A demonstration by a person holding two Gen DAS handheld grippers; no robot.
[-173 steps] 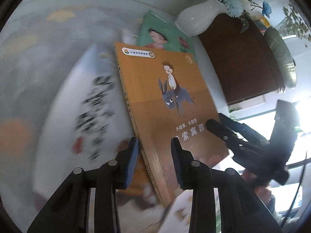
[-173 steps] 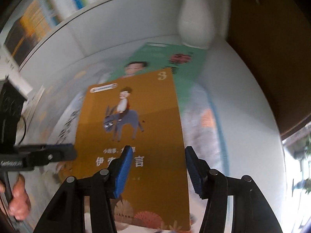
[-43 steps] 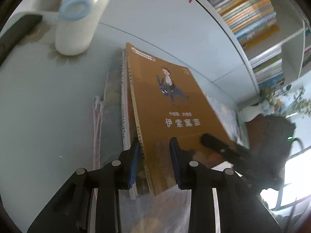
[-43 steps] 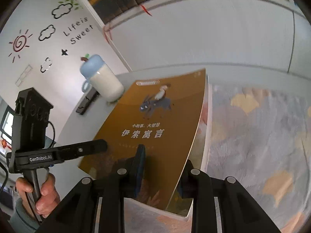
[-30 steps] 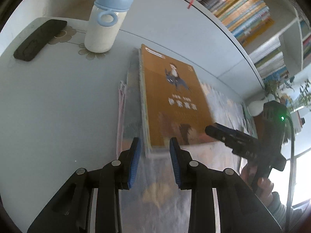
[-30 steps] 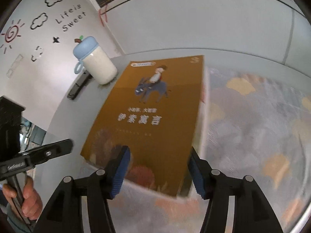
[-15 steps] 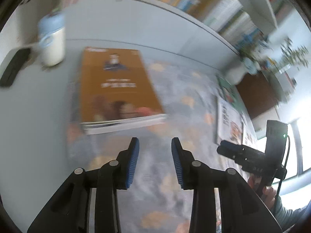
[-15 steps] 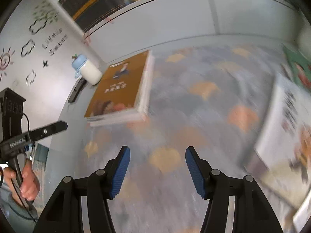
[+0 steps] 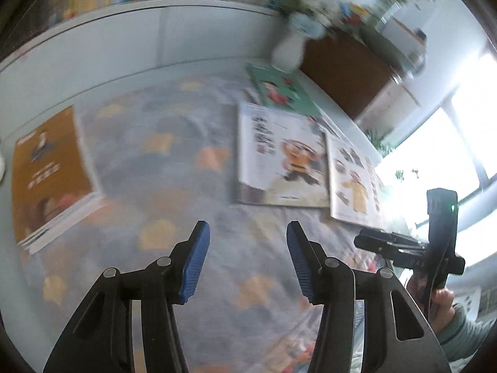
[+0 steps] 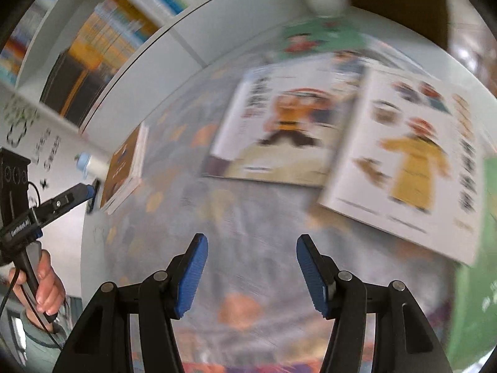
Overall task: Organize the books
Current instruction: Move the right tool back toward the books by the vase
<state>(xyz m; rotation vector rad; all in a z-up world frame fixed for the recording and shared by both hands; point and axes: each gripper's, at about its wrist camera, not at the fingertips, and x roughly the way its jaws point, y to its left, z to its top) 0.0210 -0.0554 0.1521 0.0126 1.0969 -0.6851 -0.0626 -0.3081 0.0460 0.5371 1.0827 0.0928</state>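
I've let go of the orange book (image 9: 51, 168): it now lies on its stack far off to the left of my left gripper (image 9: 245, 261), whose jaws are opening with nothing between them. My right gripper (image 10: 250, 272) is spread and empty too. Both have swung toward the white picture book (image 10: 279, 124) lying ahead of my fingers, probably next to stack.

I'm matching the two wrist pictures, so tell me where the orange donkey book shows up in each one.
Left wrist: the orange donkey book lies at the far left edge, face up on top of a stack, left of the open left claw.
Right wrist: the same book is small at mid left, seen nearly edge-on.
Shared landmark: the white book with the orange cartoon figure, right of the orange one in both views.
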